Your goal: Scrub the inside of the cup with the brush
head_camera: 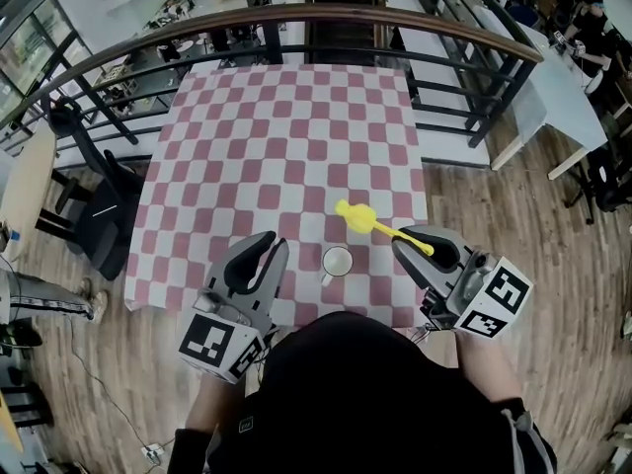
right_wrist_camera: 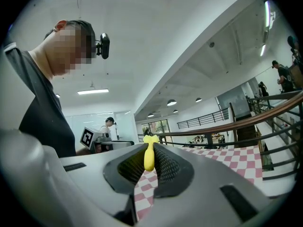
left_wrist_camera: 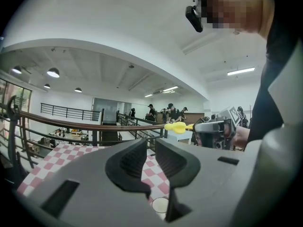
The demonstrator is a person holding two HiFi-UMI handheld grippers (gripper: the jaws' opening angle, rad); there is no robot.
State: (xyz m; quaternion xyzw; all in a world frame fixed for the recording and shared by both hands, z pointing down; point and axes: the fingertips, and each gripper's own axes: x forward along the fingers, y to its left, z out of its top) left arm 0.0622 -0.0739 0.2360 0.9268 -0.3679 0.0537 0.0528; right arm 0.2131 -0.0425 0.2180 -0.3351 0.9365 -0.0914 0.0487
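A small white cup [head_camera: 337, 262] stood upright near the front edge of a table covered in a red-and-white checked cloth [head_camera: 286, 136], its open mouth facing up. It sat between the two tools, touching neither.

The right gripper [head_camera: 409, 237] had its jaws pinched on the thin handle of a yellow plastic brush [head_camera: 380, 227]. The right gripper view showed the handle [right_wrist_camera: 148, 157] clamped upright between the ribbed pads. The brush's bulbous head pointed away over the cloth, beyond the cup and to its right, not inside it.

The left gripper [head_camera: 276, 241] hung just left of the cup with its jaws slightly apart. There was a narrow gap between them and nothing in it. In the left gripper view the cup [left_wrist_camera: 160, 205] peeped out low beneath that gap, partly hidden by the gripper's own grey body [left_wrist_camera: 150, 145], and the brush [left_wrist_camera: 177, 126] showed off to the right.

The rest of the cloth lay bare, so nothing stood between brush and cup. Beyond the table's far edge ran a dark metal railing with a wooden handrail [head_camera: 296, 18]. A black chair [head_camera: 99, 215] stood on the wooden floor to the left and a white table [head_camera: 563, 117] stood to the right — both well apart from the work.
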